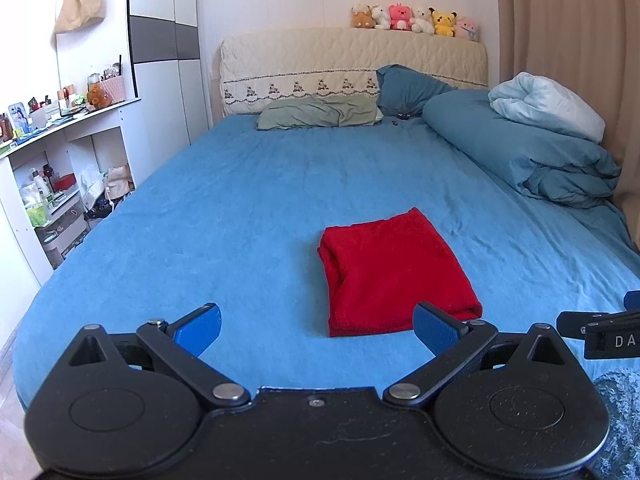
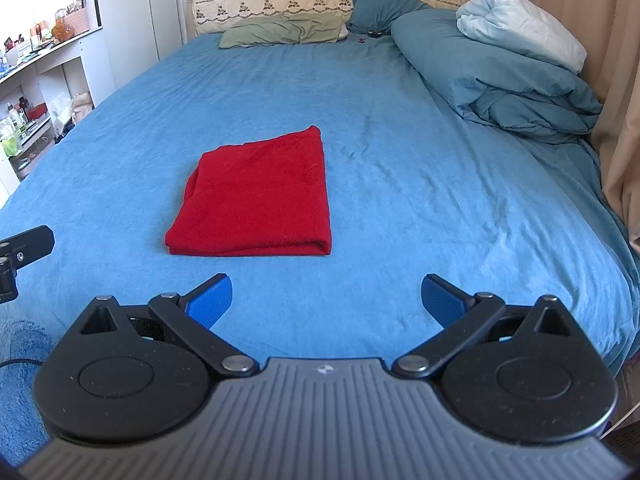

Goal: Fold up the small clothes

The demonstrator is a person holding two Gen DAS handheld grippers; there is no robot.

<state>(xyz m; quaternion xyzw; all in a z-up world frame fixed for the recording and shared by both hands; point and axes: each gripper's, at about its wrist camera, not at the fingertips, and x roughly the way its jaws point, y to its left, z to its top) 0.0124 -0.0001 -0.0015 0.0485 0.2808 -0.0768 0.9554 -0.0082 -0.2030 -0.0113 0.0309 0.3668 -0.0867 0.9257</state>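
A red cloth [image 1: 394, 274] is lying folded into a neat rectangle on a blue bedsheet [image 1: 240, 208], near the foot end of the bed and roughly at its middle. Nothing is touching it.

In the left wrist view, the left gripper [image 1: 317, 329] is hovering just short of the cloth's near edge, its 2 blue-padded fingers [image 1: 200, 330] spreading wide apart and holding nothing. The cloth is sitting slightly right of centre here. At the right edge, part of the right gripper's black body is showing.

In the right wrist view, the right gripper [image 2: 327, 303] is also hanging above the sheet with its 2 fingers wide apart and nothing between them. The red cloth [image 2: 260, 204] is lying ahead and to the left, clearly apart from the fingertips.

At the head of the bed, a green pillow [image 1: 316, 114] is resting against a quilted cream headboard [image 1: 352, 60], with 6 plush toys [image 1: 414, 19] lining its top. A bundled teal duvet [image 1: 520, 148] is lying along the right side. White shelves [image 1: 68, 128] crowded with small items are standing to the left.
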